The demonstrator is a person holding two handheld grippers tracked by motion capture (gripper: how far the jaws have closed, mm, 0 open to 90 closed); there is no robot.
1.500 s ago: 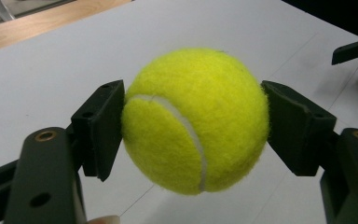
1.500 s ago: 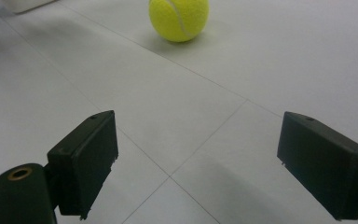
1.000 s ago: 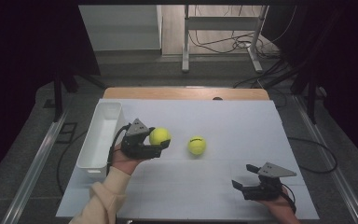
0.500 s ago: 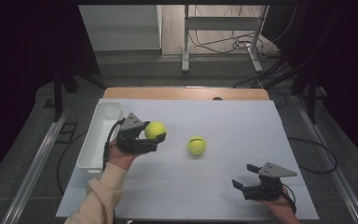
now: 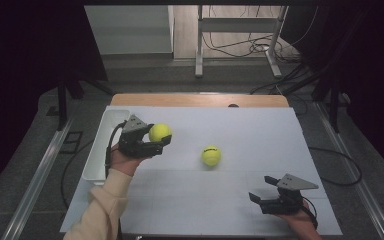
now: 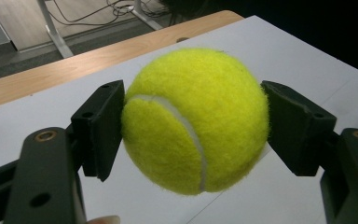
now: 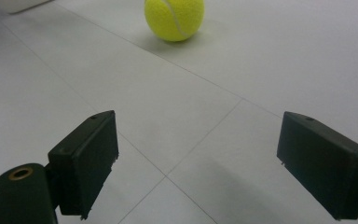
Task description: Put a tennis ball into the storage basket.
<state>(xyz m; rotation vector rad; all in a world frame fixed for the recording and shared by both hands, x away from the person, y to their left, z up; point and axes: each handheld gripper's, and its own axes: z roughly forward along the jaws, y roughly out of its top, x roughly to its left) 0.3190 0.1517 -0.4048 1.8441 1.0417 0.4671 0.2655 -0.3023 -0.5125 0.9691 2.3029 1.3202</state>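
My left gripper (image 5: pixel 159 141) is shut on a yellow tennis ball (image 5: pixel 160 133) and holds it above the white table cover, just right of the white bin (image 5: pixel 103 150). In the left gripper view both black pads (image 6: pixel 101 128) press the sides of that ball (image 6: pixel 193 119). A second tennis ball (image 5: pixel 211 155) lies on the cover near the middle. My right gripper (image 5: pixel 259 196) rests low at the front right, open, with nothing between its jaws. The right gripper view has the lying ball (image 7: pixel 174 17) ahead, well beyond the open pads (image 7: pixel 88 158).
The white cover (image 5: pixel 260 130) spreads over a wooden table whose bare far edge (image 5: pixel 195 100) shows. The long white bin runs along the cover's left edge. Behind the table are a metal stand (image 5: pixel 240 30) and loose cables on the floor.
My left gripper has carried its ball left and slightly up, closer to the white bin. The right gripper and the lying ball have stayed where they were.
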